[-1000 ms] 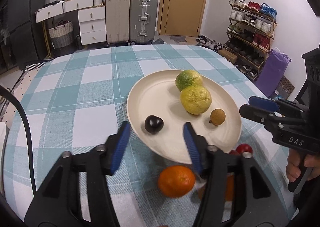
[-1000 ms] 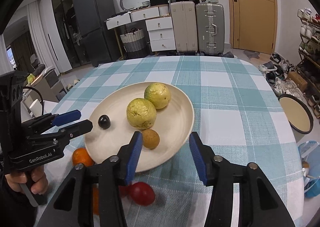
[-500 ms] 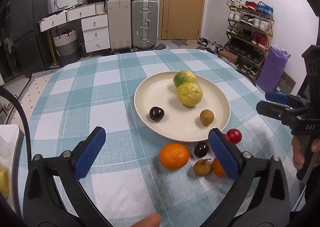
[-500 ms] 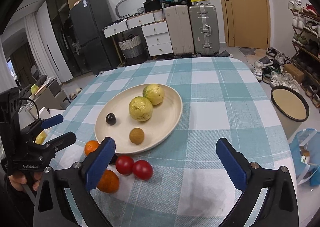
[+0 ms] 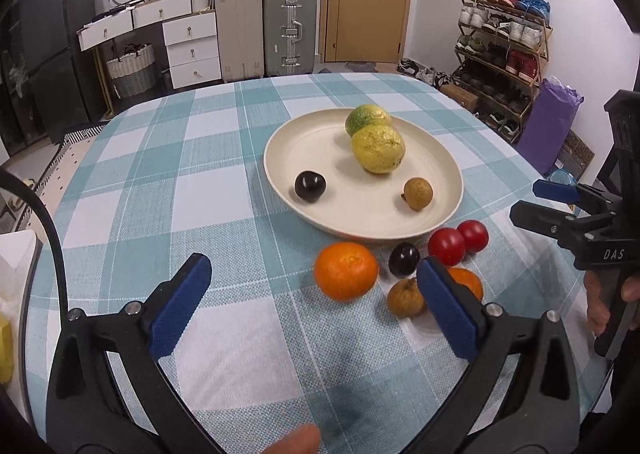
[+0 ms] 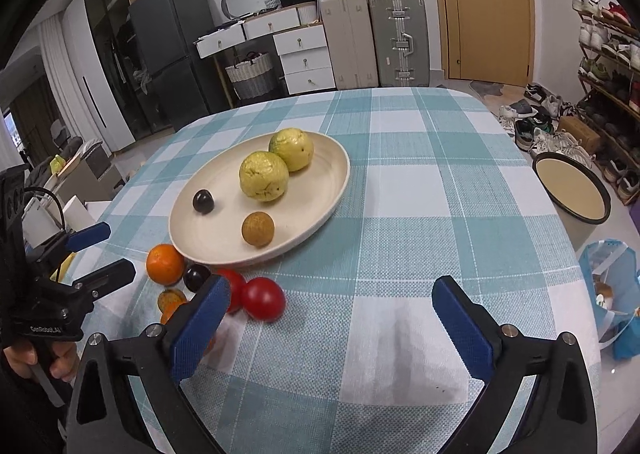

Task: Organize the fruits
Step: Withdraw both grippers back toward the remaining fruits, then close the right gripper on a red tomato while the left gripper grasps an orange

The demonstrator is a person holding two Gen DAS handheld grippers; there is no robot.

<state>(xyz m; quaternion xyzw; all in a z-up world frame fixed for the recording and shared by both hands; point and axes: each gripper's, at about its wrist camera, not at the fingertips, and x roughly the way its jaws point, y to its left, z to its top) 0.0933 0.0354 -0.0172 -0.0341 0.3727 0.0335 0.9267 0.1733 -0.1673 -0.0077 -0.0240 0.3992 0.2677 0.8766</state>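
Orange (image 5: 346, 270) looks round, firm and may roll; grab its 2 sides. Left gripper (image 5: 316, 302) and right gripper (image 6: 332, 318) gape wide, holding nothing.

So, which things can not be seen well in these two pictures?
- Second orange: left wrist view, half hidden by that gripper's right finger; right wrist view, almost covered by a finger.
- Brown fruit off the plate: right wrist view, partly hidden.
- Yellow object: left wrist view, cut by the edge.
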